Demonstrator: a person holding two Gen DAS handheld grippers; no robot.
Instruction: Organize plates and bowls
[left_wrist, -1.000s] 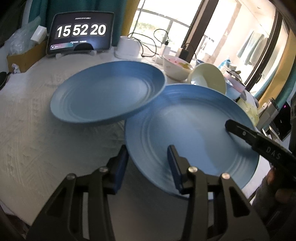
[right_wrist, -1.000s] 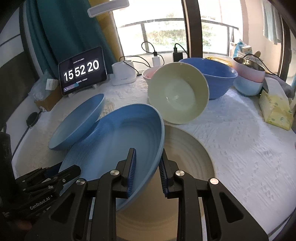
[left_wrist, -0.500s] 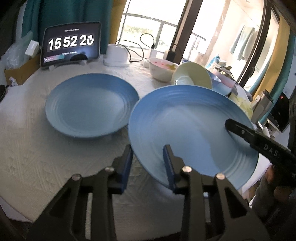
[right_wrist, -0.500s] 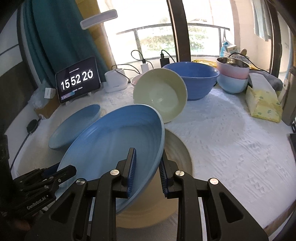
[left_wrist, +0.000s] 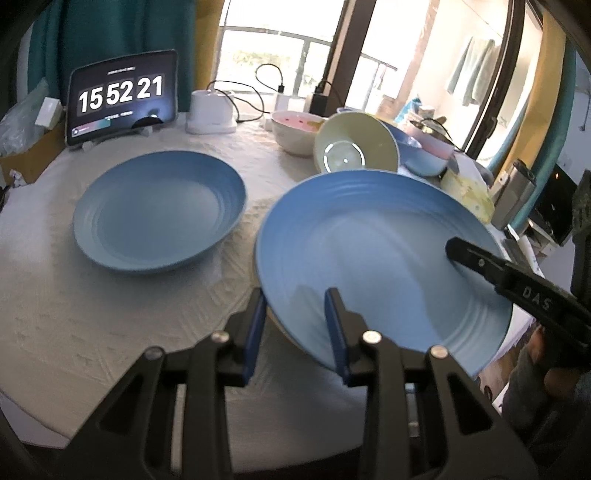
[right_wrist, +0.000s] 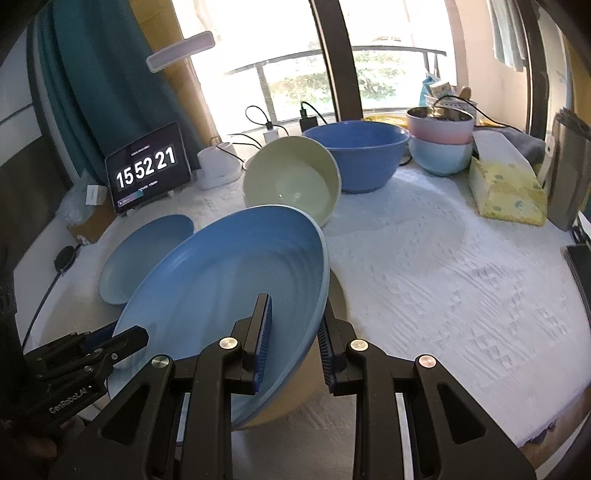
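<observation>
A large blue plate (left_wrist: 380, 258) hangs tilted above the table, held at opposite rims. My left gripper (left_wrist: 295, 328) is shut on its near rim, one pad below and one on top. My right gripper (right_wrist: 291, 343) is shut on the plate (right_wrist: 221, 295) at its right rim, and shows in the left wrist view as a black finger (left_wrist: 480, 262) lying on the plate. A second blue plate (left_wrist: 159, 210) lies flat on the white cloth to the left, apart from the held one. A tan plate (right_wrist: 338, 295) sits under the held plate, mostly hidden.
A cream bowl (right_wrist: 291, 181) leans tilted against a big blue bowl (right_wrist: 358, 155). A pink bowl (right_wrist: 439, 127) is stacked on a pale blue one (right_wrist: 439, 157). A tissue pack (right_wrist: 506, 188), a clock tablet (right_wrist: 147, 168) and chargers line the far edge.
The held plate has come up and away from the second blue plate, which leaned on its rim and now lies flat. The left jaws have narrowed onto the rim.
</observation>
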